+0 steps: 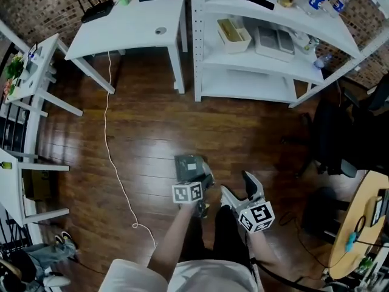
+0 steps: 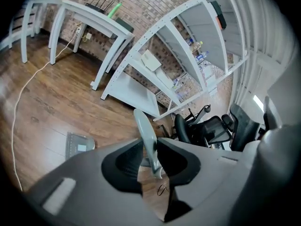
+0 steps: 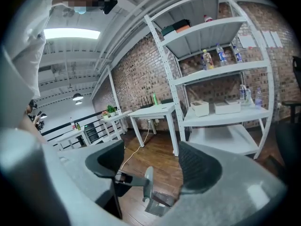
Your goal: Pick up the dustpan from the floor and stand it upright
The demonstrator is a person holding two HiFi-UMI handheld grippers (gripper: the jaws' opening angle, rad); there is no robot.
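The grey dustpan has its pan low over the wooden floor, and its long handle rises toward me. My left gripper is shut on that handle, which passes between its dark pads in the left gripper view. The pan shows down to the left there. My right gripper hovers to the right of the left one, open with nothing between its fingers. The right gripper view looks across at the handle, the pan and a finger of the left gripper.
A white shelving unit with boxes and bottles stands ahead, with a white table to its left. A white cable trails over the floor. A black office chair and a round wooden table are at the right.
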